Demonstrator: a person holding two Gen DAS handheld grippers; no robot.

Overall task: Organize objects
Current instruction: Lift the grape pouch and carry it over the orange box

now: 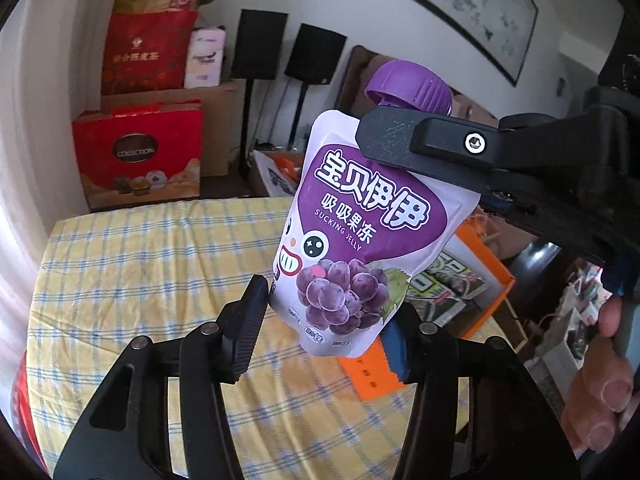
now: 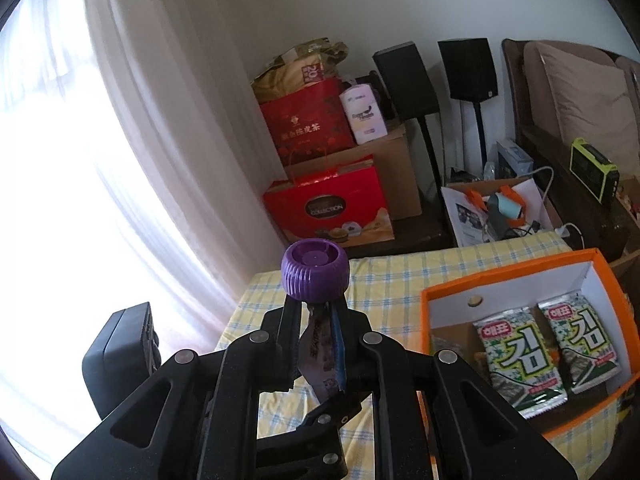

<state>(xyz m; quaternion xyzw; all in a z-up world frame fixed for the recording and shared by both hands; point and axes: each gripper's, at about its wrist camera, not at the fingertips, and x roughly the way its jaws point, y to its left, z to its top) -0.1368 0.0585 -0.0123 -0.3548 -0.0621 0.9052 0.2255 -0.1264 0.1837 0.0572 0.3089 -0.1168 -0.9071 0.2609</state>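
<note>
A purple grape jelly pouch (image 1: 352, 240) with a purple screw cap (image 2: 315, 272) hangs upright above the table. My right gripper (image 2: 316, 308) is shut on its neck just under the cap; in the left wrist view it comes in from the right (image 1: 370, 132). My left gripper (image 1: 326, 312) has its pads against both lower side edges of the pouch. An orange box (image 2: 520, 276) sits on the table at the right and holds two green seaweed packets (image 2: 516, 360). Part of the orange box (image 1: 486, 252) shows behind the pouch.
A yellow and blue checked cloth (image 1: 140, 272) covers the table. Red gift boxes (image 2: 332, 208), cardboard boxes and two black speakers (image 2: 404, 80) stand by the far wall. A white curtain (image 2: 100, 160) hangs at the left. A person's hand (image 1: 600, 392) grips the right tool.
</note>
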